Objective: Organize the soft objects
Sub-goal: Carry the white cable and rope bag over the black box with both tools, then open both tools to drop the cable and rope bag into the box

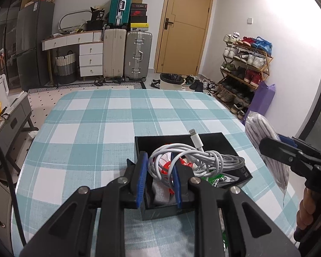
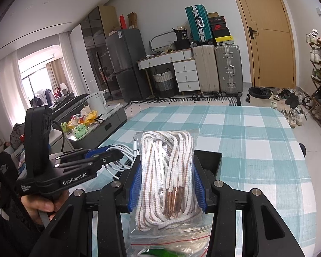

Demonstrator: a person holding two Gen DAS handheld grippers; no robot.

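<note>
A black open box [image 1: 214, 143] sits on the checked tablecloth. It holds a coiled white charging cable [image 1: 203, 160], something red and a grey-white cloth. My left gripper [image 1: 158, 180] is shut on the box's near left wall, one blue pad outside it and the other inside. My right gripper [image 2: 167, 184] is shut on a clear zip bag of white and brown striped laces [image 2: 167, 167], held upright just right of the box [image 2: 211, 160]. From the left wrist view that bag [image 1: 265, 141] and the right gripper [image 1: 289, 156] show at the right edge.
A green packet [image 1: 220, 180] lies by the box's near right side. The teal checked table [image 1: 96, 128] stretches ahead. Beyond it stand a bin [image 1: 171, 81], suitcases [image 1: 137, 55] and a shoe rack [image 1: 244, 68]. A grey side cabinet [image 2: 109, 124] stands left of the table.
</note>
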